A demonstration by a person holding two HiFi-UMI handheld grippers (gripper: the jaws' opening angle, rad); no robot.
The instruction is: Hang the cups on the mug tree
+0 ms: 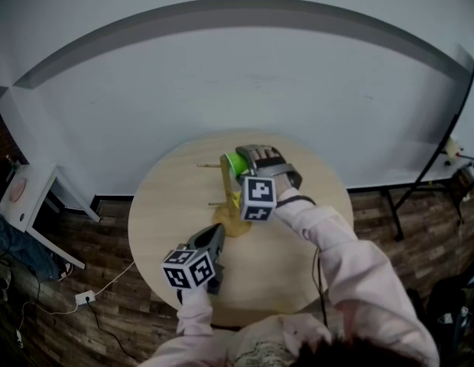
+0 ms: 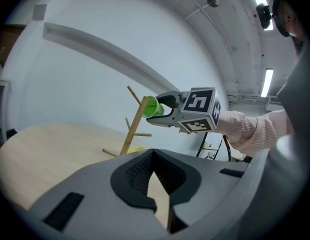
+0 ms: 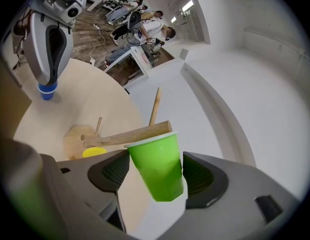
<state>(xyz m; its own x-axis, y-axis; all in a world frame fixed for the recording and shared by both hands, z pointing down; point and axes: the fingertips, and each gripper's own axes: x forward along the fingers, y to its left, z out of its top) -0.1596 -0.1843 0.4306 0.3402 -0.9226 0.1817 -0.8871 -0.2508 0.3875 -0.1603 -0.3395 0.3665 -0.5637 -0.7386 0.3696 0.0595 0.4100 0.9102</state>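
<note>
A wooden mug tree (image 1: 224, 176) stands on the round table (image 1: 168, 205). A green cup (image 3: 157, 169) hangs tilted, with its rim against an upper peg (image 3: 130, 134). My right gripper (image 3: 156, 166) stands open around that cup: the left pad is clear of it, the right pad is close beside it. In the left gripper view the green cup (image 2: 152, 106) sits at the right gripper's (image 2: 162, 109) tips. My left gripper (image 1: 214, 239) hovers nearer the table's front, shut with nothing between its fingertips. A small blue thing (image 3: 47, 90) shows just under it.
A yellow thing (image 3: 94, 152) lies at the tree's base. A white wall rises behind the table. On the wooden floor are a small white side table (image 1: 23, 193), a power strip (image 1: 84, 297) and a black stand (image 1: 420, 182). People (image 3: 145, 24) sit far off.
</note>
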